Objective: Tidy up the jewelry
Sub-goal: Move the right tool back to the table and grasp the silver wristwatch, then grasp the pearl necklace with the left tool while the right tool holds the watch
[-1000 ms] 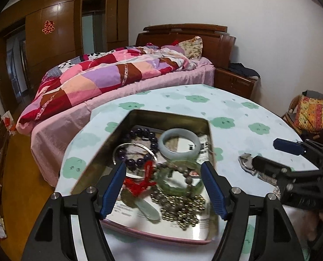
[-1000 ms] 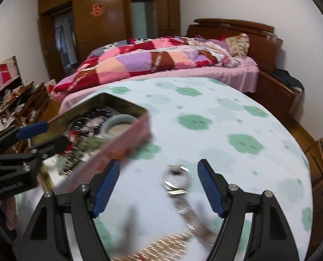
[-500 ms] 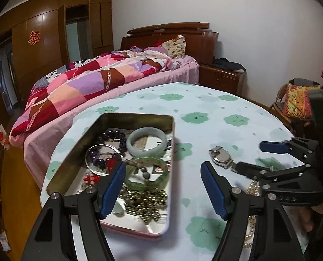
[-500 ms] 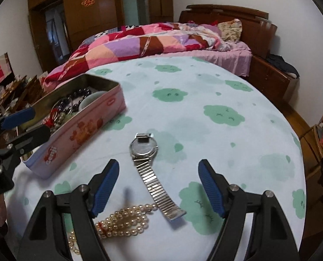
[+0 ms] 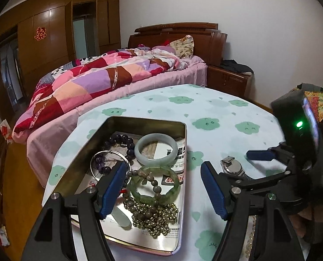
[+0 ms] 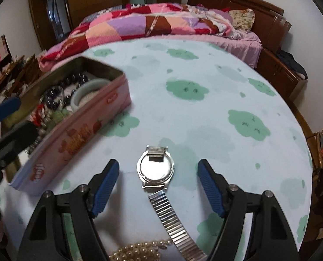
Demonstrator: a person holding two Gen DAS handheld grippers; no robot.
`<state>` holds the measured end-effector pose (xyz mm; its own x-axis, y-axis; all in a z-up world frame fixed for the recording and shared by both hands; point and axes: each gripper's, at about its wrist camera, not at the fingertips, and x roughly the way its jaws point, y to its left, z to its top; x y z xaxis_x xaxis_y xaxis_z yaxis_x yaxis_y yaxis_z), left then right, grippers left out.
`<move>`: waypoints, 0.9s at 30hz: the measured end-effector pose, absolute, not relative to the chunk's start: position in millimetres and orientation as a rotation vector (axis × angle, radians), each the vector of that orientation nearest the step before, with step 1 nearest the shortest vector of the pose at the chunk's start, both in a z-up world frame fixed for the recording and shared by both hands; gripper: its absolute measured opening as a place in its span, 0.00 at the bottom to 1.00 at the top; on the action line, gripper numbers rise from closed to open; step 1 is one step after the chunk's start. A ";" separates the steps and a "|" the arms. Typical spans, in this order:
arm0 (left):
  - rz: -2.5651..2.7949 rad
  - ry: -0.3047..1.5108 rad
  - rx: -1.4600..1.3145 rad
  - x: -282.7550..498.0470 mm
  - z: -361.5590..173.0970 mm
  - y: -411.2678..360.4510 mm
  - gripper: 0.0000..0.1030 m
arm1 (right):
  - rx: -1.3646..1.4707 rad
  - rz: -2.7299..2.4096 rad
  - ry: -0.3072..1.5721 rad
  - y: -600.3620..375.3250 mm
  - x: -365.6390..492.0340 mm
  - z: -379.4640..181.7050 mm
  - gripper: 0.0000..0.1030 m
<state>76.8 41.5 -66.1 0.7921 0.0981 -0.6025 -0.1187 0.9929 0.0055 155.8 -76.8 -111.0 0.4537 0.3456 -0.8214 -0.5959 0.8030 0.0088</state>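
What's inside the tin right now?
The tin holds a pale jade bangle, a green bangle, dark purple beads, a silver hoop and brass-coloured beads. The left gripper hides part.

One open tin (image 5: 109, 128), centre-left of the left wrist view. Inside it: two jade-coloured bangles, pale (image 5: 156, 151) and green (image 5: 153, 186); one silver bangle (image 5: 111, 162); apparently three beaded strands, dark purple (image 5: 120, 140), brown (image 5: 147, 206), brass (image 5: 161, 221), though the heap obscures the tally. Outside: one watch (image 6: 156, 167) at centre, one pearl strand (image 6: 139, 250) at the bottom edge.
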 end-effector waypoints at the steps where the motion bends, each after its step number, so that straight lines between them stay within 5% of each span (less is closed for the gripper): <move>1: 0.117 0.646 -0.033 76.1 -66.2 41.5 0.69 | -0.304 0.588 0.945 -77.1 155.8 -114.9 0.66; 3: 0.113 0.644 -0.036 75.9 -66.5 41.4 0.69 | -0.294 0.584 0.928 -82.3 153.5 -114.7 0.58; 4: 0.112 0.644 -0.037 75.4 -66.7 41.2 0.69 | -0.292 0.581 0.923 -85.0 153.0 -113.9 0.37; 27: -0.129 0.715 0.124 58.9 -83.9 -51.5 0.69 | -0.189 0.484 0.850 -167.5 120.5 -93.1 0.37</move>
<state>58.9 -51.5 -83.9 0.7475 -0.0753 -0.6599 0.1603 0.9846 0.0692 120.5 -167.5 -93.1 0.5598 0.3337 -0.7585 -0.4814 0.8760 0.0301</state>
